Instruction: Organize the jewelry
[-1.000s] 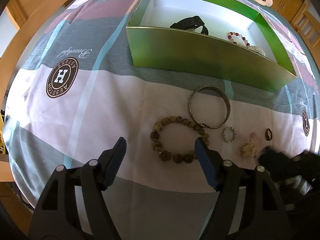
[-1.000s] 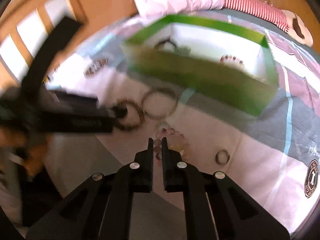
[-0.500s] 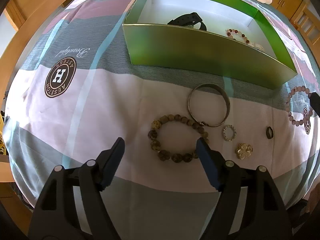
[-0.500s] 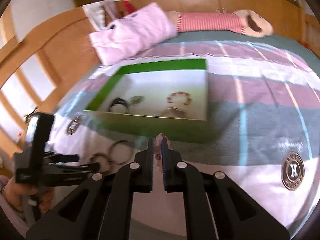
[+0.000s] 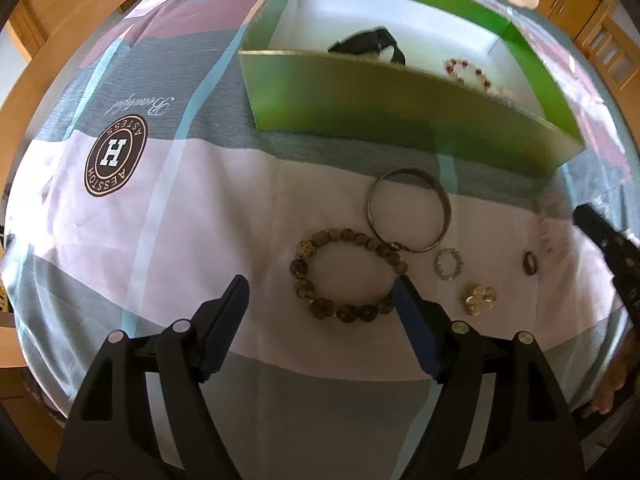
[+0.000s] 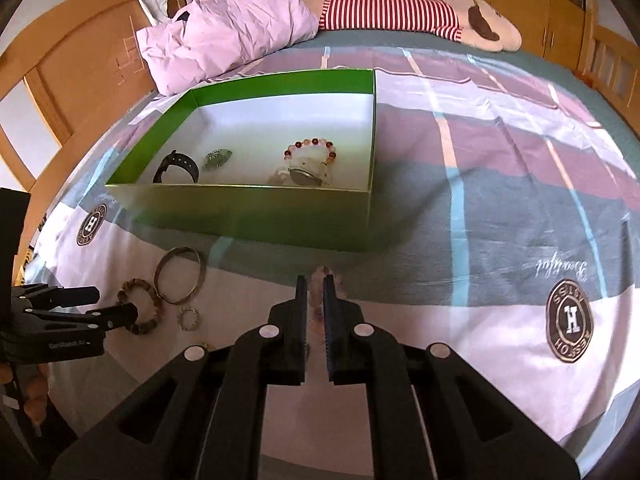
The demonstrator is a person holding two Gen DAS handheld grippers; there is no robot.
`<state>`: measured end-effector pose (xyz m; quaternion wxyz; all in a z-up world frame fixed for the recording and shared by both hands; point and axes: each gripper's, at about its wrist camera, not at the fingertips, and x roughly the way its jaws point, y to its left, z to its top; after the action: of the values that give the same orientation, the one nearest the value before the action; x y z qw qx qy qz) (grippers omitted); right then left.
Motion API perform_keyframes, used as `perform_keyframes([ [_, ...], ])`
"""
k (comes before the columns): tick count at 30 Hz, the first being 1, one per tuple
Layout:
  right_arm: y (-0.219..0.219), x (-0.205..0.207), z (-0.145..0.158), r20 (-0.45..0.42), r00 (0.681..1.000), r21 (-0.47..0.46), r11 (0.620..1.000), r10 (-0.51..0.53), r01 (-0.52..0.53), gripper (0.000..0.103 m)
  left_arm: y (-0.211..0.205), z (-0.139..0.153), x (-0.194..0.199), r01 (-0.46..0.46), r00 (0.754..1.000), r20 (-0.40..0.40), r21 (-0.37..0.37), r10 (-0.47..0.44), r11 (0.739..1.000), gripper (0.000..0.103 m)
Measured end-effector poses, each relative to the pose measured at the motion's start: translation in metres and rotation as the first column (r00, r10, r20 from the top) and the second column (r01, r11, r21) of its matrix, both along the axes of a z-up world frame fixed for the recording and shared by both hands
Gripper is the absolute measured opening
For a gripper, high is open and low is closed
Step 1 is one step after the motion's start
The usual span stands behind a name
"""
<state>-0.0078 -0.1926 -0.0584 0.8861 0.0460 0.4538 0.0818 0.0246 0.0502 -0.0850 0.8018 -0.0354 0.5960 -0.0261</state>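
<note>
Gripping pale pink bead bracelet (image 6: 320,280) | right tool (image 6: 315,285) clamped

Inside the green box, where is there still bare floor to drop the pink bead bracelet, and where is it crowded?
The green box has bare white floor along its far wall and far-right corner. The near strip is crowded: black watch, green brooch, red-and-white bead bracelet and clear pieces beside it. The right gripper holds the pink bead bracelet.

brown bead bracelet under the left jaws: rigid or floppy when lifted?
The brown bead bracelet is probably floppy: separate strung beads, loop already uneven. Likely sags from a one-side grip. Round beads may slip; it lies flat, so rolling looks unlikely.
</note>
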Motion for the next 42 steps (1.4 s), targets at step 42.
perform_keyframes([
  [42,0.006,0.018,-0.049,-0.124,0.991,-0.142,0.989,-0.057,0.039,0.029,-0.030,-0.027,0.000,0.041,0.999,0.030,0.113,-0.044,0.993,0.055],
])
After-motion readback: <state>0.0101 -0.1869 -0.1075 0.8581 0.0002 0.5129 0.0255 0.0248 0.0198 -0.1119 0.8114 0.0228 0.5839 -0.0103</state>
